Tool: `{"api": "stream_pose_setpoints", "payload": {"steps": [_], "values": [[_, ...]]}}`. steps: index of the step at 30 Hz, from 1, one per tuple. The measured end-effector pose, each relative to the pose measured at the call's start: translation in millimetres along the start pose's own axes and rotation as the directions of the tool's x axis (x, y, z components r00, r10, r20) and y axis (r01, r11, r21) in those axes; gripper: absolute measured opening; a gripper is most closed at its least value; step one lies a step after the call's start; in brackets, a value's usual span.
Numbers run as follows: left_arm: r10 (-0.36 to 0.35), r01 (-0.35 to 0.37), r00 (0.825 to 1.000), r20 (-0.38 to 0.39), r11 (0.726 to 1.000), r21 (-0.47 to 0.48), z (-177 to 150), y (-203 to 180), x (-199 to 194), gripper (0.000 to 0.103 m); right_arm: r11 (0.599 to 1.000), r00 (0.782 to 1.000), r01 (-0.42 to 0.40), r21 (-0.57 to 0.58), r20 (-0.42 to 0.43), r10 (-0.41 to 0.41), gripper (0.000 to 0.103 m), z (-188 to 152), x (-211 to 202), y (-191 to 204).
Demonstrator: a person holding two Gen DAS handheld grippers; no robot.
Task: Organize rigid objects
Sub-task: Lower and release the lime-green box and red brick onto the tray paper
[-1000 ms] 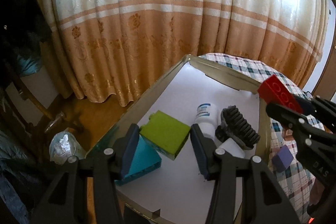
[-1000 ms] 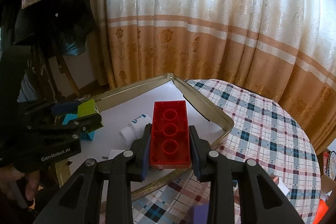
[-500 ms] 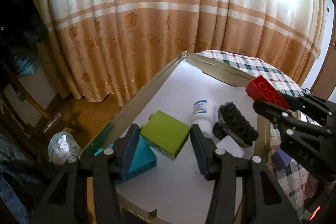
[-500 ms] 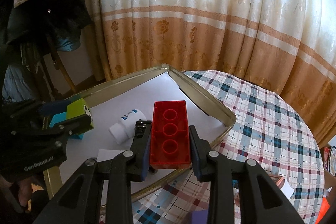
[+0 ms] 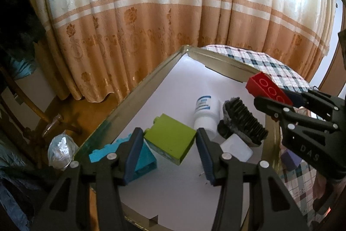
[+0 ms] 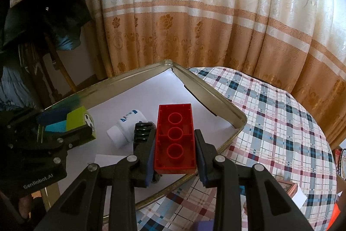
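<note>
My right gripper (image 6: 174,152) is shut on a red brick (image 6: 174,135) and holds it above the right rim of the metal tray (image 6: 220,101); it also shows in the left wrist view (image 5: 268,88). My left gripper (image 5: 169,152) is open and hovers over a green brick (image 5: 170,141) that lies in the tray (image 5: 138,96) on a teal brick (image 5: 140,157). A white bottle (image 5: 204,114), a black brush (image 5: 242,122) and a small white block (image 5: 236,147) lie in the tray too.
A purple block (image 5: 290,158) lies on the checked tablecloth (image 6: 281,122) right of the tray. Curtains (image 6: 216,14) hang behind the table. The floor, a chair and a plastic bag (image 5: 60,147) are left of the tray.
My right gripper has carried the red brick farther over the tray, nearer the brush and bottle. My left gripper has stayed open over the green brick.
</note>
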State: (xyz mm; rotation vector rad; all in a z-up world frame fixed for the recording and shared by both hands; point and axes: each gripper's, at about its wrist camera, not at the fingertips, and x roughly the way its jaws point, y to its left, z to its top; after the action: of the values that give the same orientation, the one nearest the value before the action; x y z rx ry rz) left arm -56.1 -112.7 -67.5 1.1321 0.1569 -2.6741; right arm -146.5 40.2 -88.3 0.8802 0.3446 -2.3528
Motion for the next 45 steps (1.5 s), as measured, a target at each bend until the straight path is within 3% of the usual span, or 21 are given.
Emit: {"api": "stream_pose_setpoints", "payload": {"steps": [24,25,27,28,31,38,42,45], "values": [[0.014,-0.014,1.0,-0.007,1.0,0.017,-3,-2,7,0.051,1.0,0.999,0.014,0.011,-0.039,-0.014,0.035,-1,16,0],[0.018,-0.018,1.0,-0.009,1.0,0.011,-3,-1,8,0.054,1.0,0.999,0.015,0.009,-0.04,-0.014,0.035,-1,16,-1],[0.035,-0.035,0.999,-0.018,0.999,0.0,-3,0,9,0.086,1.0,0.999,0.01,0.011,-0.039,-0.01,0.036,-1,15,-1],[0.04,-0.04,0.999,-0.018,0.999,-0.006,-2,2,9,0.092,1.0,0.999,0.007,0.017,-0.037,-0.006,0.041,-1,15,-2],[0.035,-0.036,0.999,-0.017,0.999,-0.019,-2,4,8,0.097,0.999,1.0,0.0,0.047,-0.029,0.001,0.052,-3,13,-6],[0.046,-0.047,0.999,-0.021,0.999,-0.025,-2,5,8,0.101,0.998,1.0,0.003,0.069,-0.024,-0.001,0.06,-4,11,-7],[0.04,-0.041,0.999,-0.02,0.998,-0.049,-2,10,8,0.102,0.997,1.0,-0.02,0.08,-0.005,0.02,0.076,-5,6,-4],[0.038,-0.039,0.999,-0.017,0.997,-0.063,-1,11,7,0.102,0.997,1.0,-0.008,0.078,-0.006,0.009,0.077,-5,5,-3]]}}
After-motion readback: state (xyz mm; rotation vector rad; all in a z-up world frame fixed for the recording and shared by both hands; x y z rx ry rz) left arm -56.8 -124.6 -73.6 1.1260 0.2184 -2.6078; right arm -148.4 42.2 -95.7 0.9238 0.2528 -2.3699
